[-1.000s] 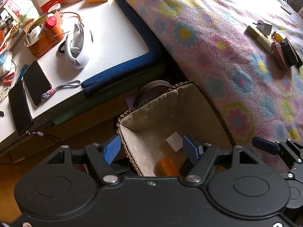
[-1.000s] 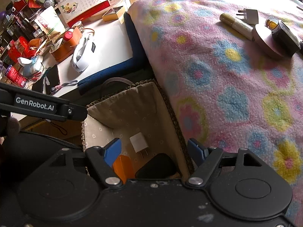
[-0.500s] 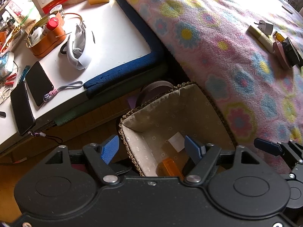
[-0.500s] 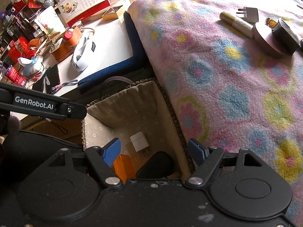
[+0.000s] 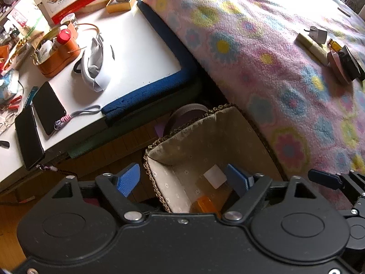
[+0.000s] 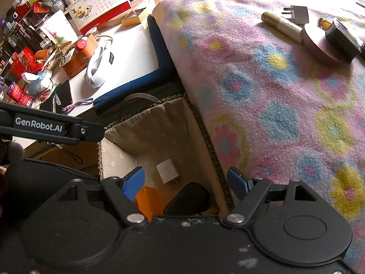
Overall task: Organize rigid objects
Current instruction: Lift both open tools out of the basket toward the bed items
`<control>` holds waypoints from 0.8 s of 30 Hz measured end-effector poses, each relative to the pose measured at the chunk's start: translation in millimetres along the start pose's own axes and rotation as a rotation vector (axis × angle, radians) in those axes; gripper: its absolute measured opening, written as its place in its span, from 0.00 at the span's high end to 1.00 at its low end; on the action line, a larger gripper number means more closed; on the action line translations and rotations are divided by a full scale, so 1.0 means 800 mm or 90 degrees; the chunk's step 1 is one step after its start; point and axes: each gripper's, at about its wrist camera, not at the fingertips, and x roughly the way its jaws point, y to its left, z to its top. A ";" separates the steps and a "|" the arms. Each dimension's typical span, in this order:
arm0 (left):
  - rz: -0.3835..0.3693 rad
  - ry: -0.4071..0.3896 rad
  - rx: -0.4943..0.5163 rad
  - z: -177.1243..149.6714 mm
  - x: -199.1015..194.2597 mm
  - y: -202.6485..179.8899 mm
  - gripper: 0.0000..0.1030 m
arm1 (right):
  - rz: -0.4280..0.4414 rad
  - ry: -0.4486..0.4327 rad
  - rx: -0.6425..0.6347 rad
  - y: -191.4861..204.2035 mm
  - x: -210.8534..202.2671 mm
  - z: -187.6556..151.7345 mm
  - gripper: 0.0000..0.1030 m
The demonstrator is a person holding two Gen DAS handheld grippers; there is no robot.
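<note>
- Two views. Left wrist: the left gripper (image 5: 183, 179) hangs over the basket (image 5: 157, 157) at lower centre, jaws opening with nothing between; a white charger (image 5: 214, 179) lies inside.
- Right wrist: the right gripper (image 6: 187, 182) (jaws apart, empty) hangs over the charger; a tube (image 6: 282, 26) lies upper right on the blanket (image 6: 262, 105).

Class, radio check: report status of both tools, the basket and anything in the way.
Left tool opening, nothing held. Right tool open, empty, over basket. White charger, orange box, black case inside. Nothing in the way.
</note>
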 end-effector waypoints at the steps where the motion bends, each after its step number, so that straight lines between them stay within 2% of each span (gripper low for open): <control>1: 0.002 -0.001 -0.001 0.000 0.000 0.000 0.21 | 0.000 -0.001 0.002 -0.001 -0.001 0.000 0.23; 8: 0.013 -0.009 0.003 0.001 -0.001 -0.002 0.16 | -0.005 -0.013 0.021 -0.012 -0.006 0.002 0.22; 14: 0.020 -0.022 0.027 0.000 -0.003 -0.011 0.16 | -0.015 -0.034 0.044 -0.032 -0.015 0.006 0.22; 24: 0.012 -0.047 0.077 -0.003 -0.011 -0.034 0.10 | -0.078 -0.106 0.098 -0.086 -0.033 0.015 0.21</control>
